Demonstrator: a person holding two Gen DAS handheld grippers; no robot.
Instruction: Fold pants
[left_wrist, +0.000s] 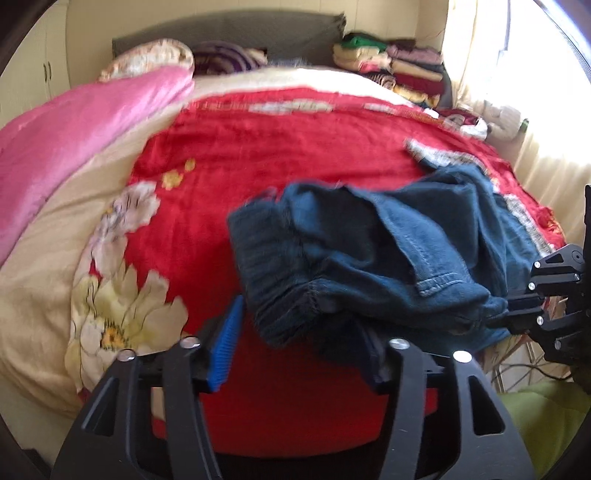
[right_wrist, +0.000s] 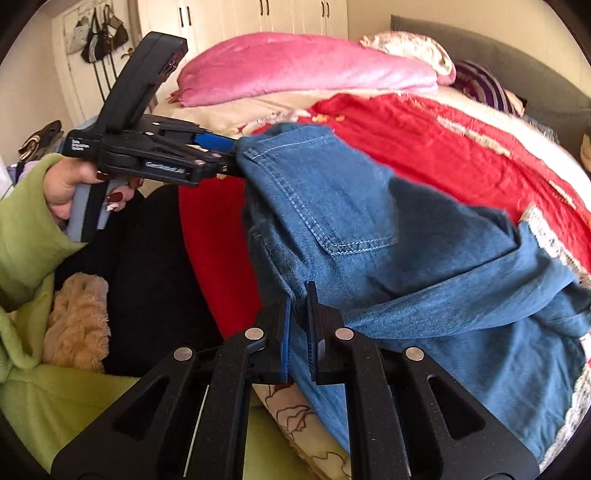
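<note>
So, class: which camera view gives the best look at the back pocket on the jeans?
The right wrist view: the back pocket faces the lens, sunlit, with its stitched outline sharp. In the left wrist view the jeans hang bunched and shadowed, and only a stitched pocket edge shows, blurred.
</note>
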